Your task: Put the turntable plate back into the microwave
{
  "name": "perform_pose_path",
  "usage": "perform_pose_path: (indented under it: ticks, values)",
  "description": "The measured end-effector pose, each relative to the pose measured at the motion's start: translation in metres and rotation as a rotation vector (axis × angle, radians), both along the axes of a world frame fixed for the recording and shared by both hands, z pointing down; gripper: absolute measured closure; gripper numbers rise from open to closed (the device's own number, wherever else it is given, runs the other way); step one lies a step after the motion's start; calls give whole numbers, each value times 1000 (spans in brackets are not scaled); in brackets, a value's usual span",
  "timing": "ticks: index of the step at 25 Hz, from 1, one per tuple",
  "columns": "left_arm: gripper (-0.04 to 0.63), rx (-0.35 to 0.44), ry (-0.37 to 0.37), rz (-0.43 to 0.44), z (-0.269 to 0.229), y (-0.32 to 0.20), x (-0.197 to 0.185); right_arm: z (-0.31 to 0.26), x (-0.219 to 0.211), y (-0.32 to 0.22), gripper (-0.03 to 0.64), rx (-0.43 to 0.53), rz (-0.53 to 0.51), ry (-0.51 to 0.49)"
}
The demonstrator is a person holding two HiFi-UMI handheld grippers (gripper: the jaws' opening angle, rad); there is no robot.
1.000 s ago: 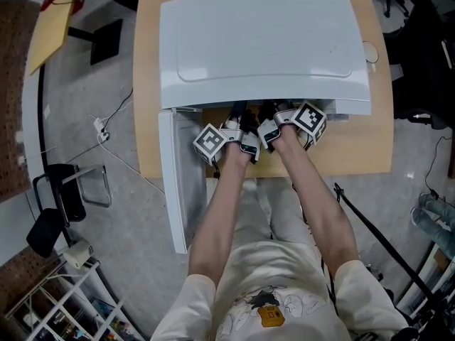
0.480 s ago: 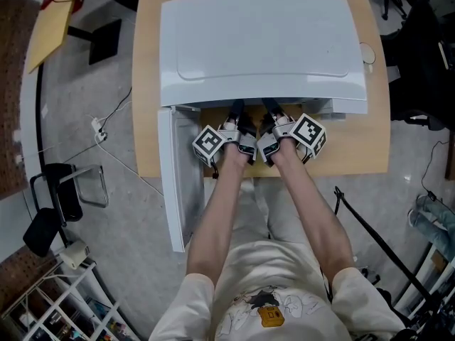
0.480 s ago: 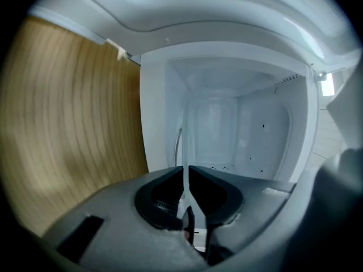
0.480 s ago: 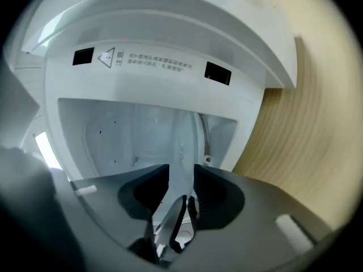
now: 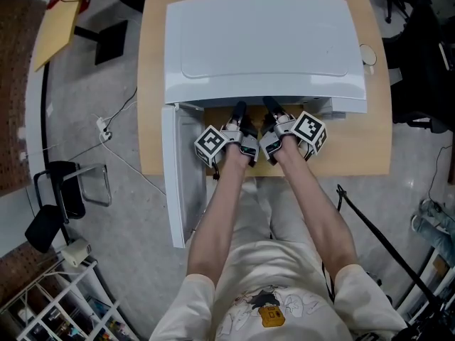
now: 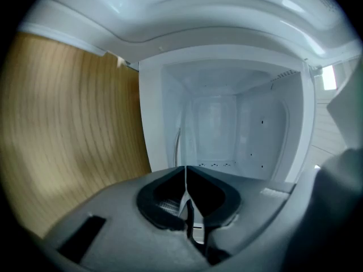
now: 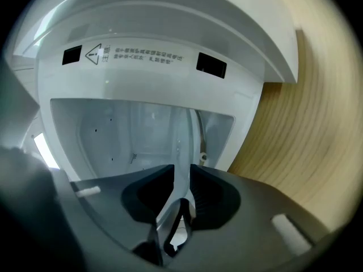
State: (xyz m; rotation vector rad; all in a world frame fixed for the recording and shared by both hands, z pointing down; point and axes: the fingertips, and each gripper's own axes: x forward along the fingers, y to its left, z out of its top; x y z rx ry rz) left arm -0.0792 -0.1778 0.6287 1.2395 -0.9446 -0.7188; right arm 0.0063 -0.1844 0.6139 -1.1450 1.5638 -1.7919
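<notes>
The white microwave (image 5: 263, 45) stands on a wooden table (image 5: 355, 148) with its door (image 5: 174, 176) swung open to the left. Both grippers reach side by side into its opening. The clear glass turntable plate (image 6: 210, 129) runs edge-on from the jaws into the white cavity. My left gripper (image 6: 186, 177) is shut on its thin rim. My right gripper (image 7: 180, 177) has just been closing and its pads press on the plate's rim (image 7: 178, 146). In the head view the microwave's top hides the plate; only the left gripper (image 5: 239, 111) and right gripper (image 5: 269, 105) show.
The open door hangs past the table's front edge beside my left arm. A black chair (image 5: 64, 190) and a cable (image 5: 106, 130) are on the floor at the left. A black pole (image 5: 377, 240) slants at the right. A yellow envelope (image 5: 60, 16) lies far left.
The right gripper has drawn back a little from the opening toward the person, so more of its black fingers shows. The left gripper has barely moved.
</notes>
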Motion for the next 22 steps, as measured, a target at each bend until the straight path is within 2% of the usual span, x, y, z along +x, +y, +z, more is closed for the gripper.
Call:
perform_pose_path:
  ticks: [3, 8, 12, 15, 18, 22]
  values:
    - [597, 20, -49, 32, -6, 8, 2, 4, 2, -2, 546, -26, 9, 9]
    - [597, 55, -118, 114, -14, 29, 15, 15, 15, -7, 613, -85, 53, 57]
    - [597, 75, -184, 212, -19, 51, 28, 13, 33, -20, 627, -45, 111, 96]
    - [597, 62, -170, 210, -17, 63, 29, 5, 31, -27, 626, 2, 104, 99]
    - [597, 51, -157, 198, -17, 70, 28, 0, 31, -24, 626, -2, 113, 107]
    - [597, 64, -174, 216, -28, 78, 28, -8, 29, -7, 626, -8, 95, 110]
